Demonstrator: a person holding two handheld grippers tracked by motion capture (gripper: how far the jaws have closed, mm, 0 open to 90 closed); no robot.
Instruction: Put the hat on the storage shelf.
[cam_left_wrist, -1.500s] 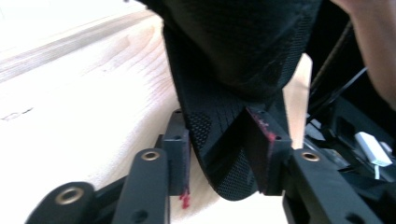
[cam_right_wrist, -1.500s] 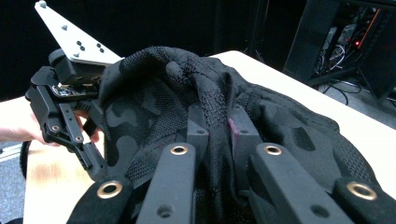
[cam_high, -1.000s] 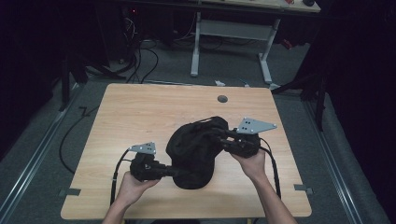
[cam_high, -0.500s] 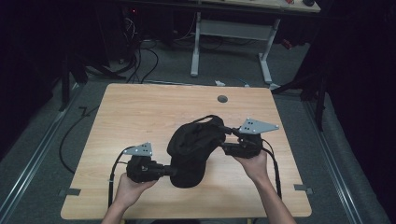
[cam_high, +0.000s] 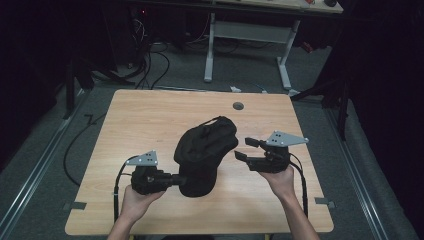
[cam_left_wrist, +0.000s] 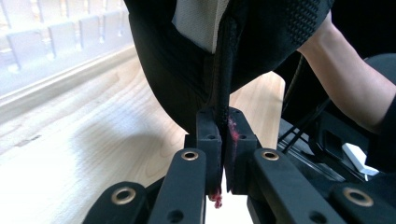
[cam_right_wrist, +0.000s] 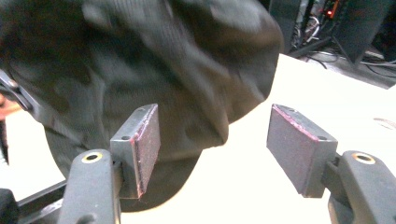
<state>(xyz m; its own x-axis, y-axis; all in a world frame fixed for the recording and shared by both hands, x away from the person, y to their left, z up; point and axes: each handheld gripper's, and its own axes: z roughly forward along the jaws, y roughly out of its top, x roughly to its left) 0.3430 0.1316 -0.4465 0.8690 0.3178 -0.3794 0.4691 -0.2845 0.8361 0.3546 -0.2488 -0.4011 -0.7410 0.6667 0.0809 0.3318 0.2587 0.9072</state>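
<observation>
A black cap (cam_high: 205, 150) lies at the middle of the wooden table (cam_high: 150, 115), its crown bulging up. My left gripper (cam_high: 180, 179) is shut on the cap's near edge. In the left gripper view the pads (cam_left_wrist: 208, 140) pinch a seamed edge of the cap (cam_left_wrist: 187, 60). To the right of the cap, my right gripper (cam_high: 245, 149) stands open, a little apart from it. Its jaws have just been opening. In the right gripper view the cap (cam_right_wrist: 163, 70) lies beyond the left pad (cam_right_wrist: 147, 140), and nothing is between the pads of the gripper (cam_right_wrist: 215, 144).
A round grommet hole (cam_high: 238, 106) sits near the table's far edge. Beyond it stand white desk legs (cam_high: 210, 50), and cables (cam_high: 150, 65) lie on the dark floor. The person's right forearm (cam_left_wrist: 345, 84) crosses the left gripper view.
The right gripper has let go of the cap, opened its jaws and drawn back to the right. The cap has settled toward the left. The left gripper has kept its grip and place.
</observation>
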